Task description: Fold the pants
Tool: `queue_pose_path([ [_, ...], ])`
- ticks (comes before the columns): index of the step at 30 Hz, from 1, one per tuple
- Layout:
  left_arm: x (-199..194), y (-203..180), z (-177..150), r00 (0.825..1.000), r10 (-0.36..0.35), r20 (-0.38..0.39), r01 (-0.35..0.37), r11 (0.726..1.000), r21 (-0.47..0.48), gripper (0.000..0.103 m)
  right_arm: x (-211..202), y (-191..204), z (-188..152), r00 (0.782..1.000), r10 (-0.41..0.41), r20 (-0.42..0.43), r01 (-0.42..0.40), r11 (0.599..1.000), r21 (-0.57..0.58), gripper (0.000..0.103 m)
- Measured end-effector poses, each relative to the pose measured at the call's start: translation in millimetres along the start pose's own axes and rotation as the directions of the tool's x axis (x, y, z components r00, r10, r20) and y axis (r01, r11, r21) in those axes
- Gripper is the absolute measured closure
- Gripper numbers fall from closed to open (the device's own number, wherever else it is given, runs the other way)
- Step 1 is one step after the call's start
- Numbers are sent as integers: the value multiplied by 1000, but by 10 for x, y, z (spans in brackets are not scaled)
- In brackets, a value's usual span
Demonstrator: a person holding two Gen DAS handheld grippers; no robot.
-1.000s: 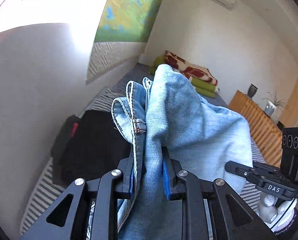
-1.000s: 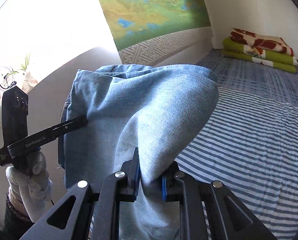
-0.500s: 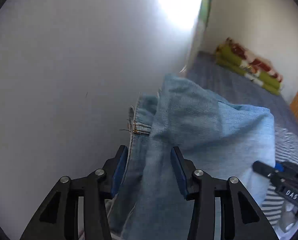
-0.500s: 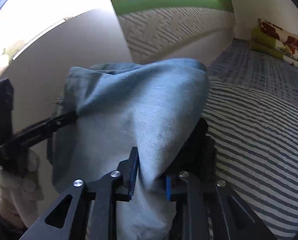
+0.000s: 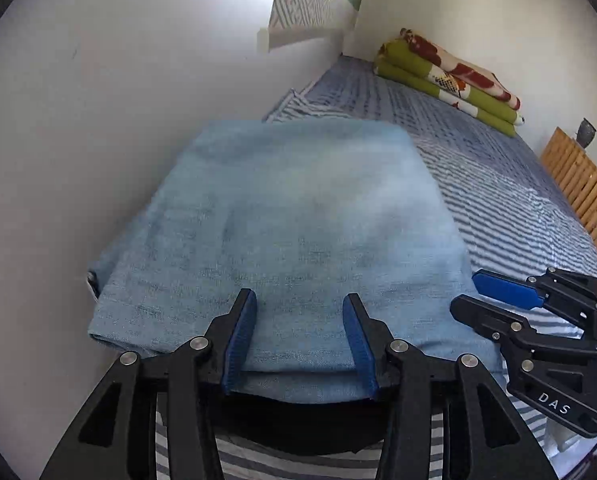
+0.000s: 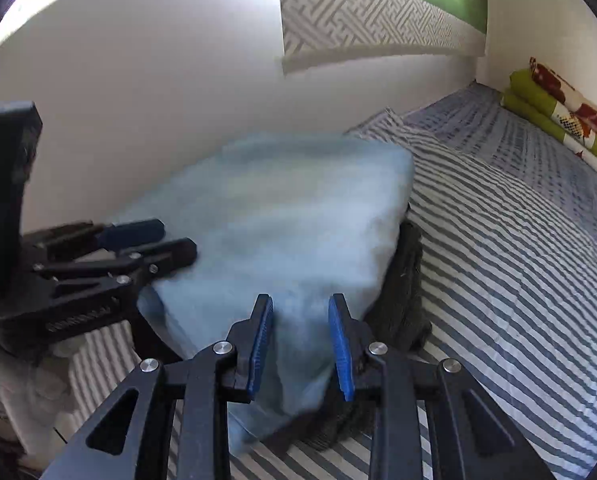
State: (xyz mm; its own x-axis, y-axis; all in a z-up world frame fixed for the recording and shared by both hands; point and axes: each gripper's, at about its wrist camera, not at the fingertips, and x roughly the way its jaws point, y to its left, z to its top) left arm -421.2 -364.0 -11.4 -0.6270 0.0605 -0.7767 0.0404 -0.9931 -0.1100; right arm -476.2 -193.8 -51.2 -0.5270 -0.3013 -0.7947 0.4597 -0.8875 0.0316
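The light-blue jeans (image 5: 298,200) lie as a folded, flat stack on top of a black garment (image 5: 298,420) on the striped bed. My left gripper (image 5: 298,296) is open over the stack's near edge, its blue pads clear of the denim on both sides. My right gripper (image 6: 300,300) is open too, with the near corner of the jeans (image 6: 290,208) loose between its fingers. Each gripper shows in the other's view: the right gripper (image 5: 464,290) at the stack's right side, the left gripper (image 6: 176,238) at its left side.
A white wall (image 5: 98,120) runs close along the left of the stack. The striped sheet (image 6: 518,260) spreads out to the right. Folded green and red blankets (image 5: 450,80) lie at the far end. A wooden slatted unit (image 5: 582,184) stands beyond the bed's right side.
Both grippers came down with the jeans from mid-air to the bed and their jaws parted. The denim, bunched between the pads before, now lies flat on the black garment.
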Motion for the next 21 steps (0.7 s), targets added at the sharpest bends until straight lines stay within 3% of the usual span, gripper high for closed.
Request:
queue_pose_path([
  [2, 82, -89, -182, 1000, 17, -21, -16, 1000, 21, 55, 173, -112, -175, 997, -30, -74, 32, 999, 30, 76],
  [4, 18, -239, -300, 998, 65, 5, -65, 996, 68, 55, 153, -187, -261, 995, -43, -86, 48, 997, 57, 76],
  [8, -231, -299, -502, 998, 56, -13, -56, 998, -16, 55, -153, -256, -431, 990, -94, -106, 100, 994, 53, 76],
  [13, -623, -681, -957, 996, 72, -46, -72, 997, -6, 55, -848, -455, -908, 993, -72, -91, 83, 989, 123, 76],
  [21, -1782, -1827, -1476, 993, 75, 95, -79, 996, 38, 51, -2171, -699, -1722, 996, -89, 2, 88, 986, 145, 74],
])
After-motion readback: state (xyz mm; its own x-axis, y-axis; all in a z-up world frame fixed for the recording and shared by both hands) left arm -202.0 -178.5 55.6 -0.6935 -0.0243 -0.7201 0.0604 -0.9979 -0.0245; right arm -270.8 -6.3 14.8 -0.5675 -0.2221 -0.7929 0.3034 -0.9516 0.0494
